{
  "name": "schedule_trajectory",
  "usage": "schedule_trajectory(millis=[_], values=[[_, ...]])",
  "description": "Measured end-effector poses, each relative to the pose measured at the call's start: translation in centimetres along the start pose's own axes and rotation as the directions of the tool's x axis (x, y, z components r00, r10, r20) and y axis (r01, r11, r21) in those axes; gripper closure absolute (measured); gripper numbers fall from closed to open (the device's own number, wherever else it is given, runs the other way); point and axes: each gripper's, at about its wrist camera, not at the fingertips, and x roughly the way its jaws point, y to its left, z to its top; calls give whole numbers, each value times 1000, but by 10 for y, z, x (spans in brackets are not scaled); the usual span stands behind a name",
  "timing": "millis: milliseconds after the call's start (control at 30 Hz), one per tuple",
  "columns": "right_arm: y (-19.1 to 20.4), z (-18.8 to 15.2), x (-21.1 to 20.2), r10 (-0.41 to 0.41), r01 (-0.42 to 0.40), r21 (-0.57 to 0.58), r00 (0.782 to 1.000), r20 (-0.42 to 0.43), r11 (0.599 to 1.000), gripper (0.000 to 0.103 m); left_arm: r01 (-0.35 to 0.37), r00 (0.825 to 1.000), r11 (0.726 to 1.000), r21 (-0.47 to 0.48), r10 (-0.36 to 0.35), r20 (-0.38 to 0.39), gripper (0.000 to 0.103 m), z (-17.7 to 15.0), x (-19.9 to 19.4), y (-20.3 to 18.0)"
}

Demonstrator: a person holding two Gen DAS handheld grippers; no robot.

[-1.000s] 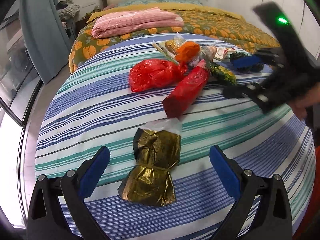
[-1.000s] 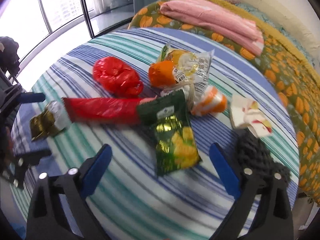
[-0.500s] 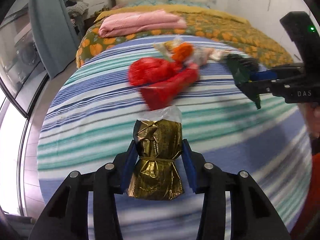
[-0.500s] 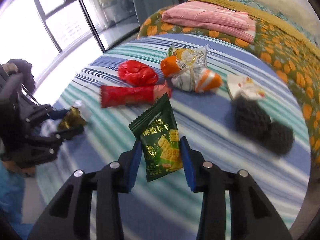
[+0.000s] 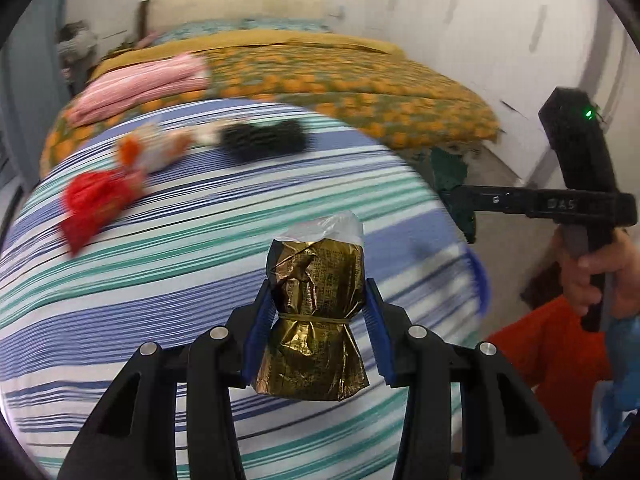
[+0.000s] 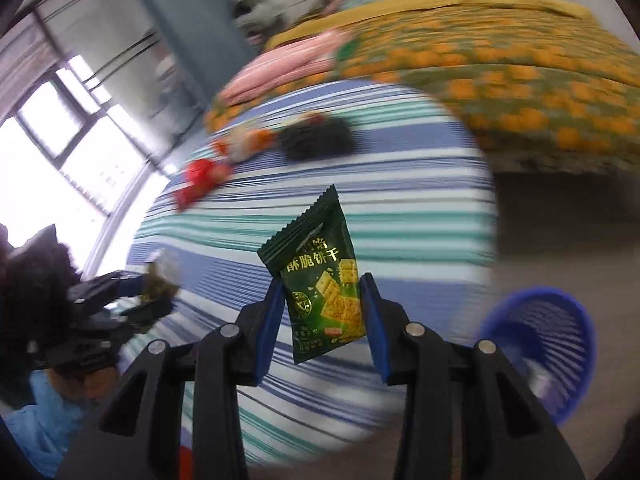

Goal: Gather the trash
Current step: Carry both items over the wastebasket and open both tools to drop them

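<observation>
While both frames are motion-blurred, the grips are readable. A gold foil packet [image 5: 314, 316] is clamped between the blue pads [image 5: 256, 330] of the left gripper [image 5: 316, 328] at lower centre of the left wrist view, the fingers drawn in tight against its sides at the rubber-banded waist; a clear plastic end sticks up at its top. The packet is held clear above the striped bedspread [image 5: 160, 280].

A green cracker packet [image 6: 322, 284] is pinched by the right gripper [image 6: 322, 320] at centre of the right wrist view, fingers narrowed onto its lower half, its serrated top tilted toward upper right. The same gripper [image 5: 520, 204] is seen at right of the left wrist view, held by a hand [image 5: 600, 276], with the green packet at its tip just off the bed's edge.

A blue slatted basket [image 6: 548, 344] is seen on the floor at lower right of the right wrist view, beside the bed.

Left on the bedspread toward upper left: a red wrapper [image 5: 94, 200], orange-and-white wrappers [image 5: 152, 150] and a dark knitted item [image 5: 262, 140], all blurred. A folded pink blanket [image 5: 136, 84] lies on the orange-patterned cover [image 5: 360, 84] behind. A window [image 6: 68, 148] fills the left of the right wrist view.
</observation>
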Motion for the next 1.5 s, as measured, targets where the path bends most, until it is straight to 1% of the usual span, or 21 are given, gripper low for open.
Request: schedule_trajectory(millis=[100, 200, 267, 333, 433, 533, 733, 867, 900, 933, 967, 1000, 1067, 1100, 1133, 1200, 1233, 1300, 1367, 1400, 1500], values=[[-52, -17, -29, -82, 80, 78, 996, 23, 994, 65, 76, 997, 996, 38, -75, -17, 59, 14, 23, -55], [-102, -33, -52, -160, 149, 161, 985, 58, 976, 65, 124, 991, 992, 33, -122, -46, 59, 28, 49, -102], [-127, -40, -60, -202, 183, 198, 976, 79, 963, 65, 155, 986, 988, 21, -153, -71, 59, 34, 65, -127], [-149, -47, -63, -242, 219, 221, 967, 81, 950, 65, 180, 980, 983, 37, -176, -90, 58, 41, 83, -156], [-180, -57, -64, -261, 233, 275, 963, 72, 933, 65, 198, 974, 978, 62, -190, -122, 58, 49, 112, -190], [-208, -61, -61, -269, 239, 314, 962, 55, 919, 65, 201, 968, 978, 53, -191, -163, 58, 53, 149, -213], [-247, -73, -60, -262, 224, 406, 964, 39, 886, 65, 180, 960, 982, 58, -163, -227, 58, 49, 218, -242], [-259, -76, -57, -252, 213, 430, 967, 34, 877, 62, 177, 959, 981, 73, -155, -238, 57, 44, 243, -253], [-260, -77, -57, -249, 212, 432, 968, 31, 876, 57, 172, 960, 982, 76, -149, -238, 53, 42, 247, -254], [-262, -79, -55, -244, 208, 442, 969, 26, 873, 53, 170, 960, 982, 77, -148, -240, 40, 41, 252, -254], [-264, -79, -54, -237, 200, 451, 971, 26, 870, 48, 169, 960, 983, 78, -146, -238, 37, 41, 254, -255], [-267, -81, -54, -230, 190, 466, 973, 30, 864, 45, 164, 962, 983, 79, -142, -233, 32, 41, 256, -255], [-271, -81, -56, -235, 188, 474, 971, 40, 860, 44, 164, 965, 983, 81, -143, -221, 28, 43, 253, -255], [-271, -80, -59, -240, 187, 476, 969, 52, 860, 44, 167, 966, 983, 81, -147, -212, 24, 45, 251, -256], [-271, -80, -64, -248, 187, 478, 967, 67, 858, 43, 170, 970, 982, 80, -152, -192, 20, 47, 243, -256], [-269, -80, -71, -265, 191, 480, 960, 91, 856, 34, 166, 980, 983, 82, -155, -129, 13, 50, 222, -256], [-267, -79, -75, -277, 196, 478, 955, 104, 856, 32, 164, 983, 983, 86, -156, -95, 8, 51, 210, -257], [-263, -78, -80, -294, 205, 464, 947, 127, 862, 26, 149, 989, 984, 99, -148, -15, 5, 53, 184, -258], [-256, -77, -85, -316, 222, 443, 937, 151, 869, 21, 124, 990, 986, 113, -131, 57, 5, 54, 158, -258], [-251, -76, -87, -336, 240, 427, 927, 166, 872, 21, 125, 987, 985, 117, -136, 90, 5, 53, 143, -255], [-229, -72, -94, -397, 302, 356, 888, 232, 884, 20, 128, 980, 987, 96, -140, 138, 5, 50, 114, -242]])
